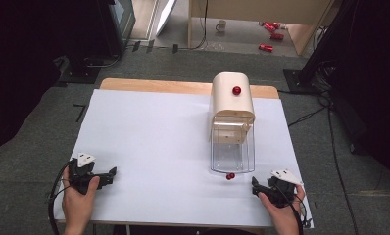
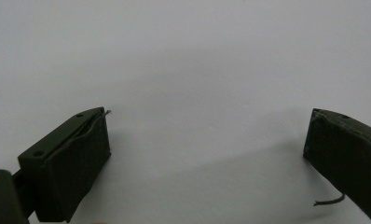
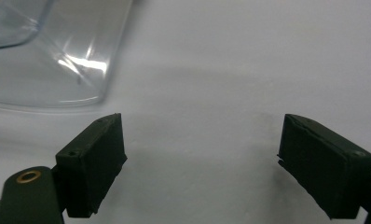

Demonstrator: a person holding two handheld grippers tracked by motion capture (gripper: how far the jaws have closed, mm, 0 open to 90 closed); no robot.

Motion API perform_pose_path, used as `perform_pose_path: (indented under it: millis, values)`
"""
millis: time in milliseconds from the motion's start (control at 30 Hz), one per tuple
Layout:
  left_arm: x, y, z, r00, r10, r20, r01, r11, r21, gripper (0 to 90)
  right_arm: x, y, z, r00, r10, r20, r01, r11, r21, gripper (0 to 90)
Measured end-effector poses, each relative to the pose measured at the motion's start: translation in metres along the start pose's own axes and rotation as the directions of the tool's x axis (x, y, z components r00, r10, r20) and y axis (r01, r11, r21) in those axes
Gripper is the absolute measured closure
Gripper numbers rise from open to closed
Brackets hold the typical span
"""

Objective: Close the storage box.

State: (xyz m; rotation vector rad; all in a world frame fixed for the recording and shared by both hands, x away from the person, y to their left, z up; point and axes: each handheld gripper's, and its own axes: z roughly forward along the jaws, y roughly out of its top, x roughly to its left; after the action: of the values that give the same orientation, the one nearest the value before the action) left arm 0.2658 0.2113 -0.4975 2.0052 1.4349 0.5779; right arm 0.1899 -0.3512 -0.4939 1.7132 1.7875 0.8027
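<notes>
high view adds two red balls [image 1: 230, 176], perhaps touching the clear bin [image 1: 232, 154]; both grippers gape wide, empty.

Two small red balls [image 1: 230, 176] touching, on white table just before clear bin [image 1: 232, 159]

clear bin [image 3: 58, 56] cut off at frame edge, red pieces [image 1: 230, 176] too small to identify

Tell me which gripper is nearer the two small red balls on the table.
Right. The right gripper sits just beside the red balls; the left gripper rests far across the white table.
</notes>
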Motion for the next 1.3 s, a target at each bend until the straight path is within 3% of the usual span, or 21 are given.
perform_pose_path:
  millis: [200,533,867,1300]
  values:
    - [0.000,0.000,0.000,1.0000,-0.001,0.002,0.001,1.0000,-0.001,0.3,0.013,0.003,-0.014,0.9995,0.015,-0.030,-0.015,0.9996,-0.025,15.8]
    - [0.000,0.000,0.000,1.0000,0.003,-0.001,-0.003,1.0000,0.001,0.3,0.030,0.008,-0.027,0.9975,-0.004,-0.070,0.000,0.9986,-0.053,19.5]
    - [0.000,0.000,0.000,1.0000,0.004,-0.002,-0.004,1.0000,0.001,0.3,0.044,0.013,-0.042,0.9900,-0.002,-0.141,-0.013,0.9943,-0.106,38.1]
    - [0.000,0.000,0.000,1.0000,0.005,-0.003,-0.005,1.0000,0.001,0.3,0.063,0.014,-0.046,0.9730,-0.038,-0.228,0.016,0.9949,-0.100,57.7]
